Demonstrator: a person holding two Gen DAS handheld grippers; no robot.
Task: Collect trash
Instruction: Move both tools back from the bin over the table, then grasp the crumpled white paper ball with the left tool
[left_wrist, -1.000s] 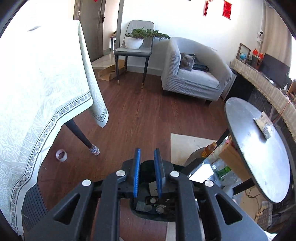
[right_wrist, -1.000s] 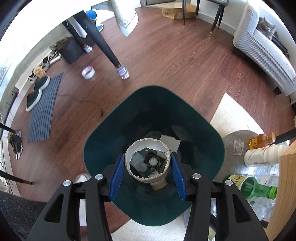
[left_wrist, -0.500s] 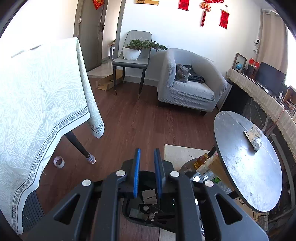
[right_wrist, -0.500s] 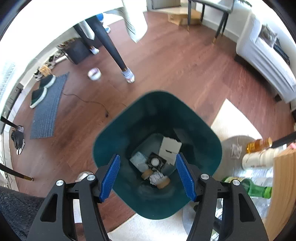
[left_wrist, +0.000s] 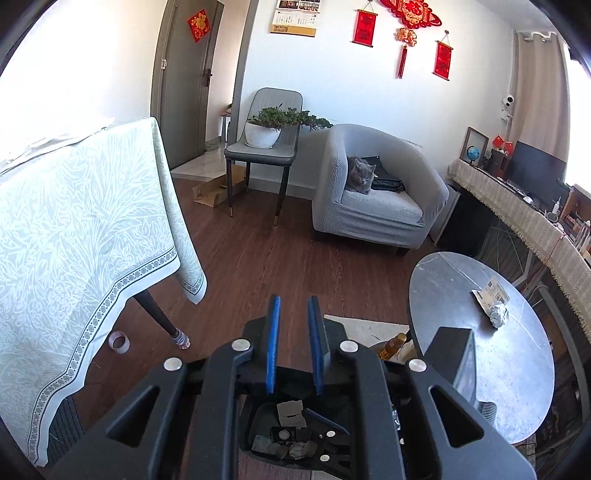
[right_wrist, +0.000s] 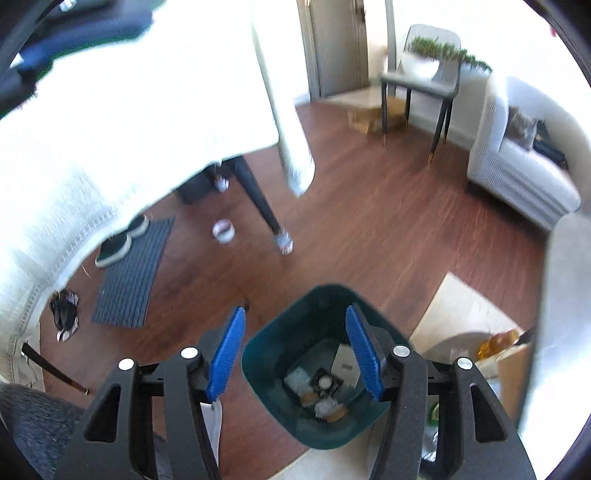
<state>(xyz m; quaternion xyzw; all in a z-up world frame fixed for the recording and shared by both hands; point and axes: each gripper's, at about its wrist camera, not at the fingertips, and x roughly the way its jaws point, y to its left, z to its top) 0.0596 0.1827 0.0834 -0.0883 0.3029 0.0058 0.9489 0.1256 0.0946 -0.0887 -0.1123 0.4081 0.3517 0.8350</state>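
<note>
The dark teal trash bin (right_wrist: 258, 354) stands on the wood floor below my right gripper (right_wrist: 295, 314). Its jaws are closing and have nothing between them. Inside the bin lie a paper cup, crumpled paper (right_wrist: 325, 406) and a white card. My left gripper (left_wrist: 294, 301) hovers over the same bin (left_wrist: 245, 439); its blue pads stand a narrow gap apart and hold nothing. On the round grey table (left_wrist: 461, 354) rest a crumpled foil wad (left_wrist: 496, 314) and a printed paper scrap (left_wrist: 489, 291). A tape roll (left_wrist: 119, 343) lies on the floor by a table leg.
A table with a pale patterned cloth (left_wrist: 74, 229) fills the left. Bottles (left_wrist: 393, 343) crowd the space under the round table. Behind are a grey armchair with a cat (left_wrist: 360, 177), a chair with a plant (left_wrist: 264, 147), and a doormat with shoes (right_wrist: 133, 273).
A second ago my right gripper held a paper cup over the bin; the cup now lies inside and the jaws are empty. Both grippers have risen, and the bin looks smaller.
</note>
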